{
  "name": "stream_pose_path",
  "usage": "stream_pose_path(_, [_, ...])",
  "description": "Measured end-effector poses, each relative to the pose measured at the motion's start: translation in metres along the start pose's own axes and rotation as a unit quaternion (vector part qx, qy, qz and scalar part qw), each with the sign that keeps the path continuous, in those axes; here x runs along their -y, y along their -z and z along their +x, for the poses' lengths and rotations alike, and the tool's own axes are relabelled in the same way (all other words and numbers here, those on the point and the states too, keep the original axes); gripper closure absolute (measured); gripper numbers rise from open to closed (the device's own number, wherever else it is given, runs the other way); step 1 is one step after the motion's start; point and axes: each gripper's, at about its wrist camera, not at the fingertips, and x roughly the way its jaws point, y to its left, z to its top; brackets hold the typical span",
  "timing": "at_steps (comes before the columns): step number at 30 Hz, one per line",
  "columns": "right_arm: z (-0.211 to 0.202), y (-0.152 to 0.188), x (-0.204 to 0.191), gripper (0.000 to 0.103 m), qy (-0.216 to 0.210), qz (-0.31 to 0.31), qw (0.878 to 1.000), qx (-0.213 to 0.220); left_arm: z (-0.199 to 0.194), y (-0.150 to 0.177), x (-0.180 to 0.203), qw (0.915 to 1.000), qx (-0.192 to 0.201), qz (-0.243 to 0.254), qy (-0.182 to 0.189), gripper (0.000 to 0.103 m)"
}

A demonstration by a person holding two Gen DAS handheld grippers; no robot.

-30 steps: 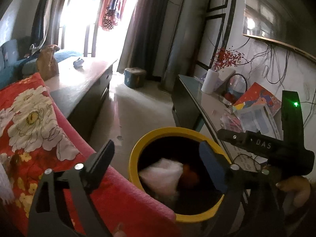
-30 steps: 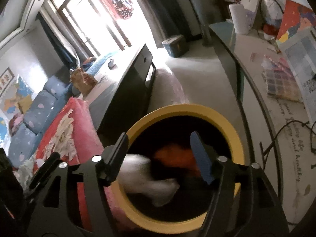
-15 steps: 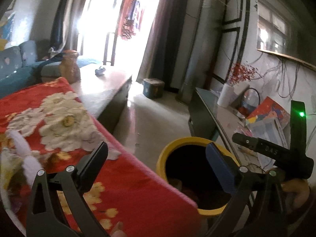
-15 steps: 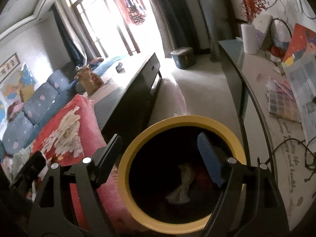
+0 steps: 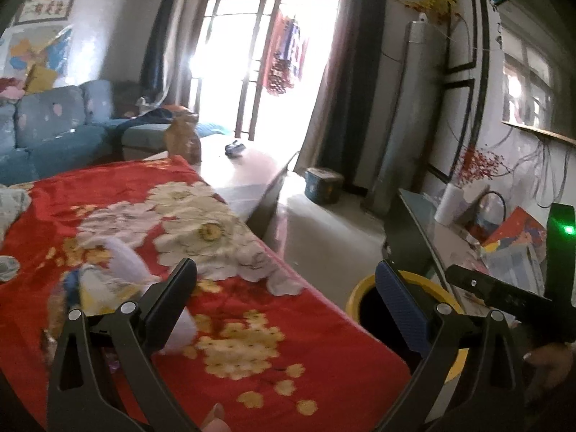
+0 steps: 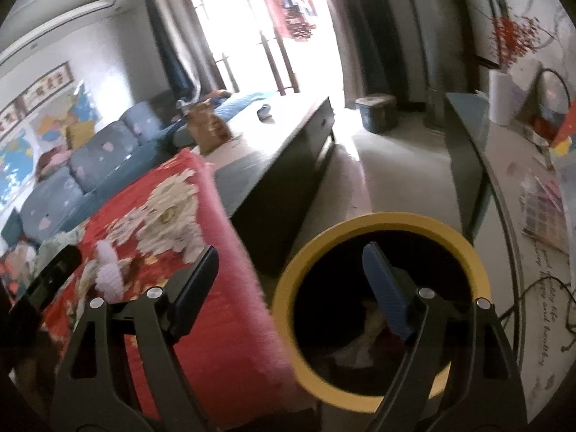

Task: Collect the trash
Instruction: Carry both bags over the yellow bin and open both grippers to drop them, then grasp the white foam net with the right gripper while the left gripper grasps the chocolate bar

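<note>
A yellow-rimmed black trash bin (image 6: 464, 248) stands on the floor beside a red floral blanket (image 5: 252, 327). White and orange trash (image 6: 360, 349) lies at its bottom. My right gripper (image 6: 288, 270) is open and empty, above the bin's left rim. My left gripper (image 5: 284, 288) is open and empty, over the blanket's edge, with the bin (image 5: 354, 302) at lower right. White crumpled paper (image 5: 126, 262) and a colourful wrapper (image 5: 90, 288) lie on the blanket behind the left finger. A white fuzzy piece (image 6: 108, 270) shows on the blanket in the right wrist view.
A dark low table (image 6: 288, 151) with a brown bag (image 6: 208, 129) stands beyond the blanket. A glass-topped side table (image 6: 504, 187) with papers and cables runs along the right. A blue sofa (image 5: 54, 126) is at far left. A small blue box (image 5: 322, 183) sits on the floor.
The white trash dropped into the bin and both grippers lifted. The left gripper swung left from over the bin to over the blanket. The right gripper drew back and shifted left.
</note>
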Motion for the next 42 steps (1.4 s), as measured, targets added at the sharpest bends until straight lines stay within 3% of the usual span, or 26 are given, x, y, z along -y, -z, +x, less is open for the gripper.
stream_pose_path(20, [-0.004,0.023,-0.089,0.026,-0.082,-0.088,0.992,-0.03,-0.042,0.0,-0.078,0.9961,0.024,-0.045,-0.072,0.007])
stream_pose_path(42, [0.017,0.042,-0.194,0.026,-0.164,-0.181,0.967,-0.067,-0.09,0.012,-0.156,0.9865,0.021,-0.068,-0.147,0.007])
